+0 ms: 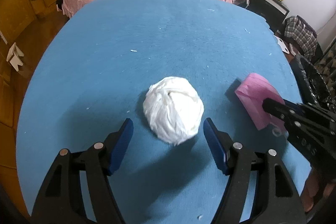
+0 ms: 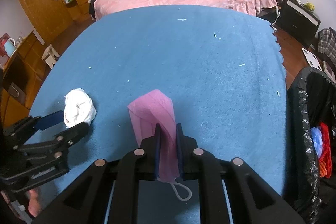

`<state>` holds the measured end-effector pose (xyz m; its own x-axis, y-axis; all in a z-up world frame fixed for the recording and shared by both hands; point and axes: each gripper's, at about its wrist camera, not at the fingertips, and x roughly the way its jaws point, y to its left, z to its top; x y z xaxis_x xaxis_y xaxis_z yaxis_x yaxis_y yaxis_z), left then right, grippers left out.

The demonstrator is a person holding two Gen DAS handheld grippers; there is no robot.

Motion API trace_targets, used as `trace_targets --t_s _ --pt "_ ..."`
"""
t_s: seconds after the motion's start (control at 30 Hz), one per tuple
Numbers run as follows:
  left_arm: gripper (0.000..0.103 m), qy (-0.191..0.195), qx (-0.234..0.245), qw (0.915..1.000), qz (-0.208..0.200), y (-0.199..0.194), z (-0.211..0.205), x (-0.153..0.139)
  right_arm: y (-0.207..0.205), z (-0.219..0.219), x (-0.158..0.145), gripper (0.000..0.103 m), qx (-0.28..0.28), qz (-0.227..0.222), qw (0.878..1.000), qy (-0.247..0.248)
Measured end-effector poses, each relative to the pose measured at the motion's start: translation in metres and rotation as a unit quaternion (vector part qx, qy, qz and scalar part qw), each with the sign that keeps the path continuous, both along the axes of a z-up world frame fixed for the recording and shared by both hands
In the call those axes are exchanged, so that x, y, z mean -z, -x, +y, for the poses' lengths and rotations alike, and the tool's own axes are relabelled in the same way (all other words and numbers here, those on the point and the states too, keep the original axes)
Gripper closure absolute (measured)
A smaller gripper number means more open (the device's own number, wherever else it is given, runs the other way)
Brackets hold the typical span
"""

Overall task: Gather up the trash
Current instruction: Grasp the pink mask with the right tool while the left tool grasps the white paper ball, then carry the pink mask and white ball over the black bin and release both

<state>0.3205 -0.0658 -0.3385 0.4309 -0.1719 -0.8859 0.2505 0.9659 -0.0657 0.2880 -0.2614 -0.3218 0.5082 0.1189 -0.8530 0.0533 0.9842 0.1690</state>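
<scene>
Between the left hand-held gripper's (image 1: 168, 129) spread fingers: white wad (image 1: 173, 109).

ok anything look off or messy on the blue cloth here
Small pale scraps lie scattered over the blue cloth. A crumpled white wad sits loose in front of the open left gripper. The right gripper pinches a folded pink mask, its ear loop dangling below the jaws.

Each black hand-held gripper (image 1: 168, 125) (image 2: 168, 129) has navy pads (image 1: 212, 140) and silver rivets (image 1: 237, 145).

Crumpled white tissue ball (image 1: 173, 109) on blue cloth; folded pink mask (image 2: 154, 117) aloft.
</scene>
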Motion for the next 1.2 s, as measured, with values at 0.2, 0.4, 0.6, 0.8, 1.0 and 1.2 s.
trace_targets --t_s 0.2,0.4,0.6,0.8,1.0,1.2 --pt "0.059 -0.009 0.004 0.9999 0.005 -0.009 -0.007 0.005 0.000 -0.002 0.000 0.090 0.001 0.003 1.000 -0.002" --pt "0.069 0.000 0.000 1.0000 0.003 -0.007 -0.004 -0.004 0.002 -0.002 -0.003 0.090 0.001 0.002 1.000 -0.002" --pt "0.070 0.001 -0.003 0.9999 -0.016 0.005 -0.003 -0.028 0.007 -0.002 -0.016 0.090 -0.001 -0.008 1.000 -0.001" --pt "0.070 0.006 -0.012 0.9993 -0.035 0.022 -0.004 -0.058 0.018 -0.004 -0.040 0.090 0.000 -0.023 1.000 0.003" --pt "0.070 0.005 -0.008 0.9984 -0.056 0.043 -0.018 -0.087 0.036 -0.014 -0.076 0.090 0.003 -0.046 0.999 0.016" --pt "0.070 0.004 0.007 0.9972 -0.074 0.066 -0.042 -0.115 0.056 -0.031 -0.105 0.090 0.013 -0.063 0.998 0.026"
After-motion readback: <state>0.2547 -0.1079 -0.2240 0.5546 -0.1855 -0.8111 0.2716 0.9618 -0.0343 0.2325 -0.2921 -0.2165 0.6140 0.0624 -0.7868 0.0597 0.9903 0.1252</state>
